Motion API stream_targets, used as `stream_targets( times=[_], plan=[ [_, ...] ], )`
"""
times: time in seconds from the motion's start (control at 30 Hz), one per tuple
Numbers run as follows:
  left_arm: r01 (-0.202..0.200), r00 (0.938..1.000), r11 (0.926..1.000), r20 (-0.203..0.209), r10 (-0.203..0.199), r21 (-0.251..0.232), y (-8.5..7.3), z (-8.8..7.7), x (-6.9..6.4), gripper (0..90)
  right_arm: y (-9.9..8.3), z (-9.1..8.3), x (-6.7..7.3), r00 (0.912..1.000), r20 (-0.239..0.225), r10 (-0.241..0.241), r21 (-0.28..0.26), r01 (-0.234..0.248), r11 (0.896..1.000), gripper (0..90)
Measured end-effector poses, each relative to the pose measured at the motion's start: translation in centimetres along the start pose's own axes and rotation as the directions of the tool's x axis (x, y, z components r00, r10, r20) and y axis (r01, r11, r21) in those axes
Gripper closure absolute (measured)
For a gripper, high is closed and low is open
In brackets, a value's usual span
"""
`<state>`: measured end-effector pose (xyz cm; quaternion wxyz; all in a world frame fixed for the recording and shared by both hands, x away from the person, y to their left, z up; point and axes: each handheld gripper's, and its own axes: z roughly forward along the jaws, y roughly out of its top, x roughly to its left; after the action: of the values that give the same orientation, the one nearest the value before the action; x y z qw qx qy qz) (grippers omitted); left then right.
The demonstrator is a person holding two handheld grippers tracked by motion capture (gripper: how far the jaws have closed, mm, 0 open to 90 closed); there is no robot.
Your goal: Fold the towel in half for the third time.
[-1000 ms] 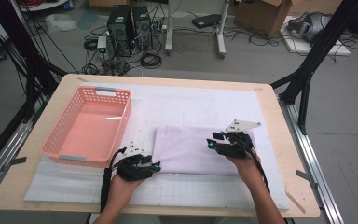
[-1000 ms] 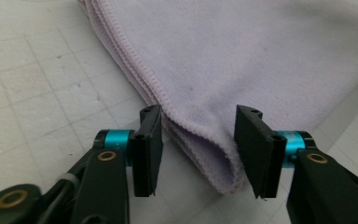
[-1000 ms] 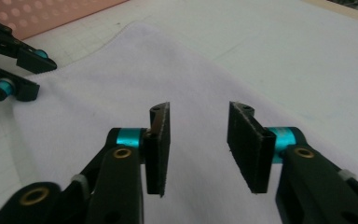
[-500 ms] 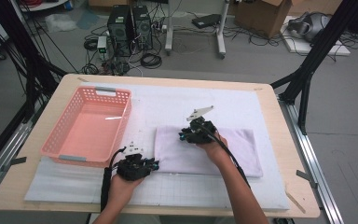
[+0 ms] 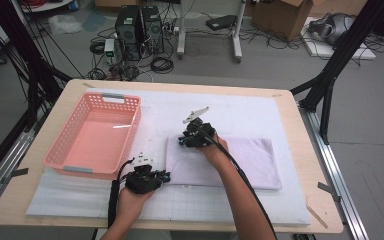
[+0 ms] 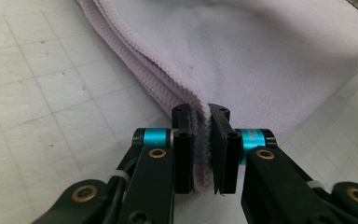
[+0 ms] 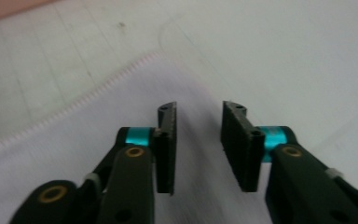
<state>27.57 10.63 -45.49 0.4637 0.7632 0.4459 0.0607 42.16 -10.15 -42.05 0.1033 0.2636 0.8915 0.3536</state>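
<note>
My left gripper (image 6: 200, 144) is clamped on the near left corner of the folded pale lilac terry towel (image 5: 240, 160); in the left gripper view the stacked hemmed layers are pinched between the two black pads, which have just closed further onto them. In the high view that gripper (image 5: 162, 176) sits at the towel's near left corner, hand behind it.

My right gripper (image 7: 198, 140) hovers over the towel's far left corner with a clear gap between its jaws and nothing in it; they have just been opening, and I see only towel surface (image 7: 121, 154) under them, slightly blurred. In the high view it (image 5: 182, 141) is at the far left edge of the towel, forearm lying across the cloth.

The towel lies flat as a long rectangle on the white gridded mat (image 5: 260, 112), which covers most of the light wooden table (image 5: 300, 150). The pink plastic lattice basket (image 5: 130, 132) stands on the mat to the left of the towel, near it but apart.
</note>
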Motion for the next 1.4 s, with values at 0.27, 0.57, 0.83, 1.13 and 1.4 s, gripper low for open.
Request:
stream_targets(
  times=[0.27, 0.57, 0.83, 1.13, 1.4],
  plan=[
    [0.015, 0.9998, 0.9999, 0.014, -0.015, 0.003, 0.0, -0.1, 0.3, 81.5, 2.3, 3.3, 1.0, 0.9977, -0.026, -0.062, 0.079, 0.064, 0.995, 57.0],
    [0.03, 0.9991, 0.9995, 0.029, -0.03, -0.011, 0.4, -1.5, 0.4, 82.8, 2.6, 2.8, 0.9, 0.992, -0.121, -0.037, 0.033, 0.042, 0.999, 81.7],
    [0.022, 0.9971, 0.9948, 0.075, -0.015, -0.1, 1.9, -3.5, 0.1, 82.8, 3.5, 0.2, 0.9, 0.9888, -0.145, -0.033, -0.108, 0.017, 0.994, 81.6],
    [0.004, 0.9894, 0.9913, 0.145, 0.015, -0.131, 4.1, -2.4, -2.1, 82.8, 3.4, -4.2, -0.4, 0.9933, -0.107, -0.043, -0.17, 0.025, 0.985, 81.7],
    [-0.069, 0.9816, 0.9925, 0.171, 0.086, -0.101, 6.7, -0.2, -4.9, 82.8, 2.1, -7.2, -1.9, 0.9974, -0.065, -0.032, -0.19, 0.019, 0.982, 81.7]
  ],
)
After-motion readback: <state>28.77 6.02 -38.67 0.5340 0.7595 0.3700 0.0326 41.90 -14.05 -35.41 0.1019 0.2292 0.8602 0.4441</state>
